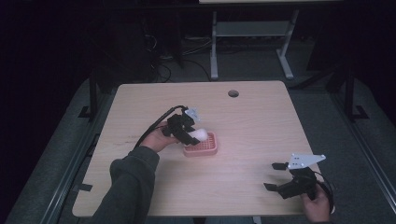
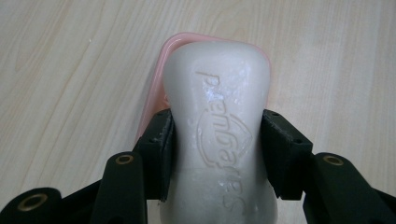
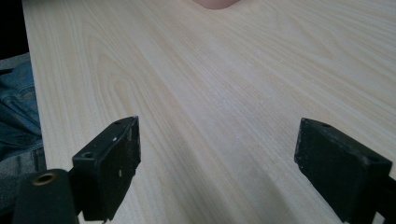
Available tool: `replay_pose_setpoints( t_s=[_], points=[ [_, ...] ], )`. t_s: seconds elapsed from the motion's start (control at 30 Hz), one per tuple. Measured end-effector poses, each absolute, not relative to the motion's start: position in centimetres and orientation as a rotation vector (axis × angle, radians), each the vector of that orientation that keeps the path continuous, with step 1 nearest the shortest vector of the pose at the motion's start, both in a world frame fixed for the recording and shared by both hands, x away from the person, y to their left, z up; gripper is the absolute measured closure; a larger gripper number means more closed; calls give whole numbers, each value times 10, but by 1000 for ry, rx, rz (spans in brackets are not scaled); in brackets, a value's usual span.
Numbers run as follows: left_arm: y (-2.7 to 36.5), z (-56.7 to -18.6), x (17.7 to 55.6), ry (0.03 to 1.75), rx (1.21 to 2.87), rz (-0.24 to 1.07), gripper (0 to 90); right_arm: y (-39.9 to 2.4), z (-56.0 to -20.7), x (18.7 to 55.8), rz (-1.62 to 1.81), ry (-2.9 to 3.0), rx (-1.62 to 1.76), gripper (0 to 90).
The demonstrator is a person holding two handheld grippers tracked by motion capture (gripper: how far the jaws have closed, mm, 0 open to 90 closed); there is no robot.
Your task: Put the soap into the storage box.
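The left gripper [image 1: 190, 133] was clamped on the white soap [image 2: 219, 135] at mid-length, its long axis running out over the pink dish [image 1: 201, 148] just beneath, while the right gripper [image 1: 275, 176] sat wide open and empty, well apart from the dish.

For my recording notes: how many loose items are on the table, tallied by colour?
White: 1, soap bar, clamped in the left tongs
Pink: 1, soap dish, below the bar
Total: 2
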State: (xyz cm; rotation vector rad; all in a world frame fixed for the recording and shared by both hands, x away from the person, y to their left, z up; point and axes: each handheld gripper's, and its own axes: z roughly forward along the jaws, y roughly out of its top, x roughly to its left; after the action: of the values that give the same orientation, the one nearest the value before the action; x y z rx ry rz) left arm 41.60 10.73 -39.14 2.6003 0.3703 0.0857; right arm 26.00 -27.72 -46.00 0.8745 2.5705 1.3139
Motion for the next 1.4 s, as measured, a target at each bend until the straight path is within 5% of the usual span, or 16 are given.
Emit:
replay_pose_setpoints(
  t_s=[1.4],
  points=[
    [85, -422, 429, 367, 2673, 46, 491, -279, -460, 259, 1322, 2566, 881, 142]
  ],
)
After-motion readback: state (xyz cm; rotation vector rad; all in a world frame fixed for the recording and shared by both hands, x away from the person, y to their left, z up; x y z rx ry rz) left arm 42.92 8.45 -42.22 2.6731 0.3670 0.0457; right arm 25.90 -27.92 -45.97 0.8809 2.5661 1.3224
